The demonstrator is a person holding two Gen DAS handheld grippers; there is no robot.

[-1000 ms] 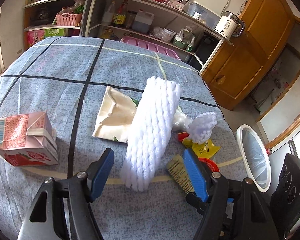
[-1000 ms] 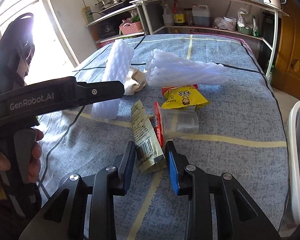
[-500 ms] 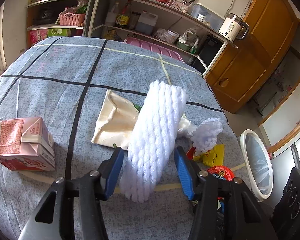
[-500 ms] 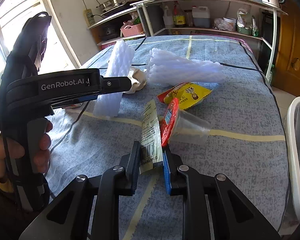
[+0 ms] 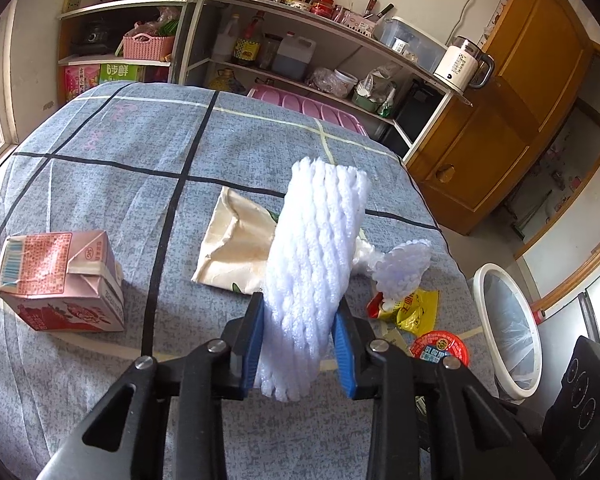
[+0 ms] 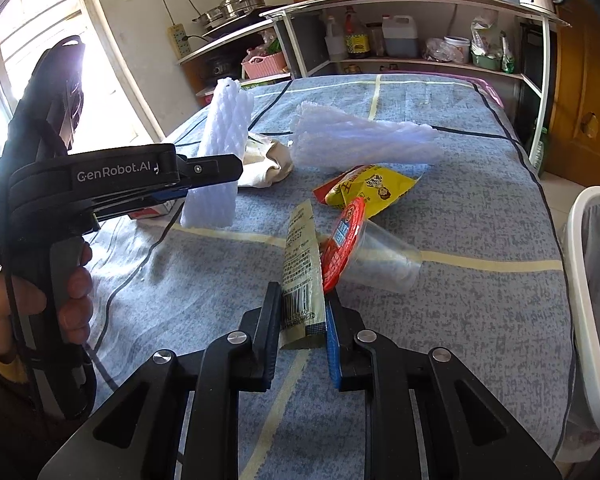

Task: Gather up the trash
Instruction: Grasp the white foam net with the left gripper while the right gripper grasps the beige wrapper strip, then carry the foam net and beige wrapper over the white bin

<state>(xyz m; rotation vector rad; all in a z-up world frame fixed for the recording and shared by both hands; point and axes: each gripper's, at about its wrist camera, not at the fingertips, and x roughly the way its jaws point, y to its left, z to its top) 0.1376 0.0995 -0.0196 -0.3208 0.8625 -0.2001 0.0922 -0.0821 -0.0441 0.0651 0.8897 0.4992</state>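
Altogether two foam nets [image 5: 312,264], one carton [image 5: 60,280].

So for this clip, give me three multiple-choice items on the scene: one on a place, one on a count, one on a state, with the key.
1. Where does the pink milk carton lie?
A. in the bin
B. on the tablecloth, left of the foam sleeve in the left wrist view
C. on the shelf

2. How many white foam net sleeves show in the right wrist view?
A. one
B. two
C. four

3. What is the right tool doing?
A. hanging open over a bare cloth
B. clamping the yellow bag
C. shut on the narrow beige wrapper

Key: 1 B, the carton rests on the blue cloth beside the foam sleeve that the left tool grips. 2 B, one upright, one lying. 3 C, both pads press the wrapper's barcode end.
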